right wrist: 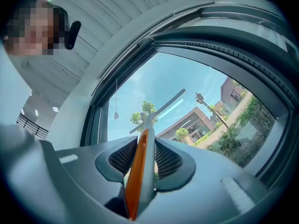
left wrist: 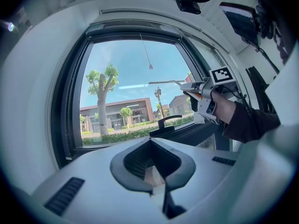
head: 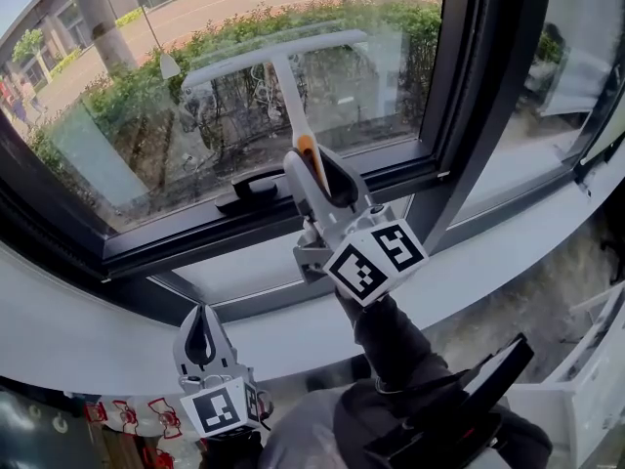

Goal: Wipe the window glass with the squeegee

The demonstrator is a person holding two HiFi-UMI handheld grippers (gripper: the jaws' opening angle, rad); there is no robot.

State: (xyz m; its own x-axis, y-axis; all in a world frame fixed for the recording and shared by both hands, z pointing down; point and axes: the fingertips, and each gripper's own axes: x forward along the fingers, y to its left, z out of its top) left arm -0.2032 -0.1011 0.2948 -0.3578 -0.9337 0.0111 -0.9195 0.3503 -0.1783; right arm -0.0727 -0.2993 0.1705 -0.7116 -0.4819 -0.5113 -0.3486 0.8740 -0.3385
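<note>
Right gripper [head: 314, 176]: raised in front of the window, its jaws closed on the handle of the squeegee [head: 290, 94]. In the right gripper view the grey-and-orange handle ran straight up between the two ribbed pads [right wrist: 164, 160] of that gripper [right wrist: 142, 161], gripped on both sides.

Squeegee: the stem rose from the jaws to a long pale blade, which lay crosswise in the upper part of the window glass [head: 391, 76], tilted with its left end lower. The blade was at the pane; firm contact could not be confirmed from any view. The left gripper view showed the same tool [left wrist: 167, 82] held out towards the glass from the right.

Left gripper [head: 200, 344]: held low, near the person's body, over the white sill [head: 88, 330] and well apart from the squeegee. Its jaws [left wrist: 156, 183] were together at the tips with nothing held between them.

Window: dark frame [head: 469, 96], with a black window handle [head: 250, 186] on the lower rail, just left of the right gripper. Shrubs, trees and a road were visible outside through the pane.
</note>
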